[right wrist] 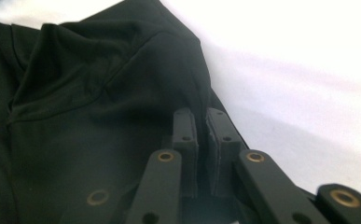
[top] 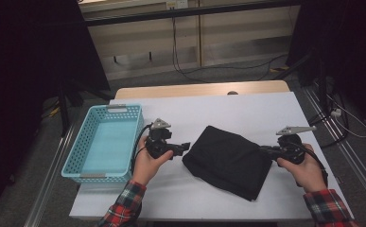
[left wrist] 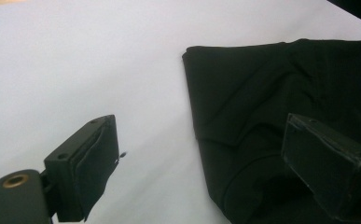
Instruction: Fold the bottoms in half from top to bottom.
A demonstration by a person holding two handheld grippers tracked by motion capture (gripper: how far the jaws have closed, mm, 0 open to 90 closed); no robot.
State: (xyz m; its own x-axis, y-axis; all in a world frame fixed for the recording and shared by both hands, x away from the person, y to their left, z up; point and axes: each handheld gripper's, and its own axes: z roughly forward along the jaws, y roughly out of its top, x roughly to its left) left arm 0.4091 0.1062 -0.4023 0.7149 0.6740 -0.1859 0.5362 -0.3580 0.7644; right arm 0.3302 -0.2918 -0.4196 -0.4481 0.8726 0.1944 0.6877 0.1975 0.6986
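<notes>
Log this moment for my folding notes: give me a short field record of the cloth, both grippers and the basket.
cloth: black garment, folded, lying on the white table
right gripper: jaws shut on the garment's edge, a fold of fabric pinched between them
left gripper: jaws open wide, at the garment's other edge, one jaw over the fabric, nothing pinched
basket: light blue basket at the table's left side, nothing inside
hands: one on each gripper, plaid sleeves
</notes>
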